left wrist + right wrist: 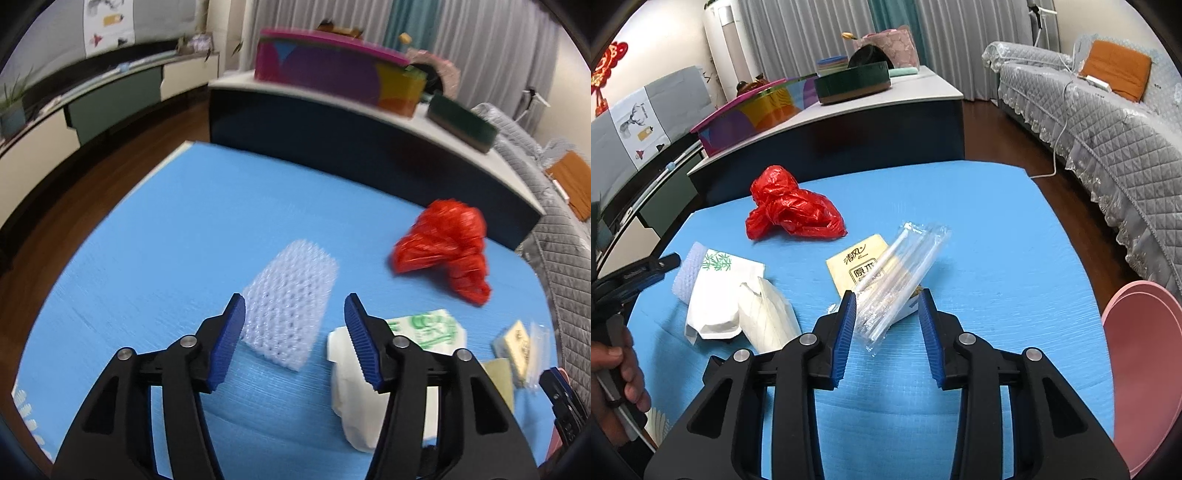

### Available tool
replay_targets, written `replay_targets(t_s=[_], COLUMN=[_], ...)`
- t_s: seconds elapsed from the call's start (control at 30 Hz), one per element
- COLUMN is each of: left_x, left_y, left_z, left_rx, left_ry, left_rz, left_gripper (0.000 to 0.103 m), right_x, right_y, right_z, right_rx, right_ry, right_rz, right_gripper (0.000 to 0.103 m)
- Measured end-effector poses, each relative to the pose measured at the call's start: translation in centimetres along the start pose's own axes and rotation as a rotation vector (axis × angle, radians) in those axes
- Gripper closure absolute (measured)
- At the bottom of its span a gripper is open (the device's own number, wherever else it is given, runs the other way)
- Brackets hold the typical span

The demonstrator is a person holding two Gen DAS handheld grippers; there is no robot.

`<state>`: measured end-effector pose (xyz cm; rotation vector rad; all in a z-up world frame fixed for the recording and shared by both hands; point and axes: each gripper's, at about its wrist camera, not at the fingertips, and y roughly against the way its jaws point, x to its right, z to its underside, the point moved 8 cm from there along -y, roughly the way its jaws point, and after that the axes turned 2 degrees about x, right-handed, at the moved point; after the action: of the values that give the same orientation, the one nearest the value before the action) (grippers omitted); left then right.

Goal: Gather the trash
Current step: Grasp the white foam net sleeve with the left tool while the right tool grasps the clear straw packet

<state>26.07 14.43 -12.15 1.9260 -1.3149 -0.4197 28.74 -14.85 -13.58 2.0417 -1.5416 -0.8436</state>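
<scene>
Trash lies on a blue mat (997,258). In the left wrist view my left gripper (294,301) is open, its fingers either side of the near end of a white foam net sleeve (291,306) without pressing it. In the right wrist view my right gripper (888,295) is open over a clear plastic wrapper (905,273) that lies partly on a yellow tissue packet (860,266); the wrapper's near end lies between the fingertips. A crumpled red plastic bag (790,210) sits farther back. White paper packaging (738,302) with a green print lies between the two grippers.
A pink round container (1141,350) stands at the mat's right edge. Behind the mat is a low table (923,92) with a colourful box and a dark green tray. A quilted grey sofa (1108,122) runs along the right. A hand (624,373) holds the left gripper (646,273).
</scene>
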Motion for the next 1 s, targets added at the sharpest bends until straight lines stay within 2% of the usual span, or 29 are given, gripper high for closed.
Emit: replay_targets(t_s=[0.2,0.3,0.33,0.43,0.53,0.57,0.63,1.0], left_x=[0.2,0.2,0.2,0.1,-0.1,-0.1,0.1,2.4], left_y=[-1.8,-2.0,-2.1,-2.5,-2.2,-2.0,-1.6,2.5], left_z=[0.8,0.9,0.9,1.0,0.8,0.7,0.5,-0.4], left_rx=[-0.049,-0.052,-0.055,-0.068,-0.068,-0.063,-0.049,0.060], left_ry=[-0.019,-0.025,-0.031,-0.039,-0.040,-0.040,-0.044,-0.081], left_rz=[-0.038,-0.042,-0.045,-0.053,-0.054,-0.053,-0.051,0.026], left_gripper=[0.048,0.048,0.050,0.061,0.077,0.083,0.088,0.090], right_x=[0.4,0.5,0.5,0.5,0.4,0.3,0.3,0.3], right_y=[-0.9,-0.8,-0.7,-0.6,-0.3,-0.2,0.3,3.9], right_z=[0.7,0.6,0.6,0.7,0.8,0.7,0.6,-0.2], right_rx=[-0.032,-0.030,-0.029,-0.031,-0.028,-0.024,-0.009,0.079], right_ry=[0.002,0.003,0.005,0.013,0.030,0.035,0.047,0.086], right_rz=[0.006,0.004,0.003,0.000,0.001,0.003,0.006,0.024], right_gripper=[0.067,0.072,0.076,0.087,0.098,0.100,0.101,0.101])
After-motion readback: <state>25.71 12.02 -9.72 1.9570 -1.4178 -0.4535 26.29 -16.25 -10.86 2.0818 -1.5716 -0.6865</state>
